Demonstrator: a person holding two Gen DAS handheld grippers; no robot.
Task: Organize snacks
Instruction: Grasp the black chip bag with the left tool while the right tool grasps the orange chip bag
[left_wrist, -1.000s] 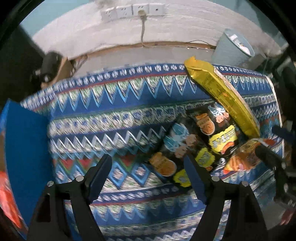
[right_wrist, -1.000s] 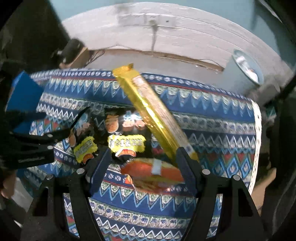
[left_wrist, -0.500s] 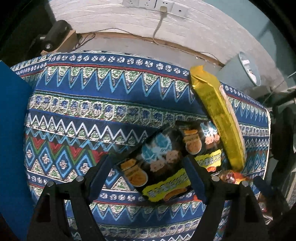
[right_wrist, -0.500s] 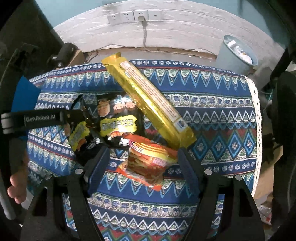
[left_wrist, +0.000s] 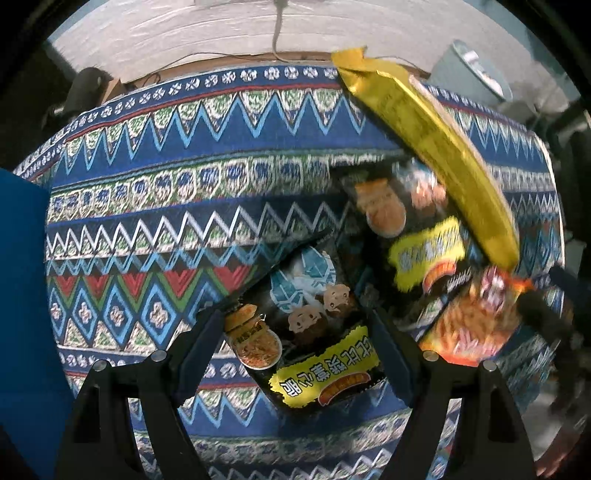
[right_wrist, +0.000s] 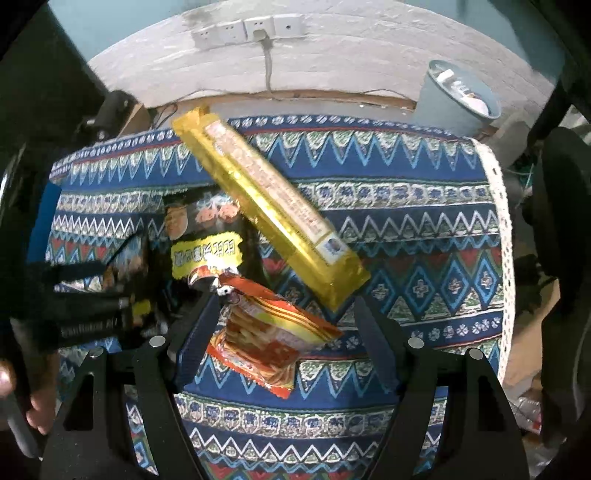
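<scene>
Snack packets lie together on the patterned blue tablecloth (right_wrist: 424, 229); my left gripper (left_wrist: 295, 354) stands open over a black packet (left_wrist: 306, 332), which is between the fingers, pads apart from it; my right gripper (right_wrist: 284, 332) has just been opening its jaws, and the orange packet (right_wrist: 269, 332) lies between them, not pressed; a long gold packet (right_wrist: 266, 192) lies slanted just behind it.

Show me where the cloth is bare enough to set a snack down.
Free: the tablecloth left of the black snack bags, up to the blue box; also right of the gold pack, toward the lace edge. Crowded: centre, where the orange packet overlaps them.
</scene>
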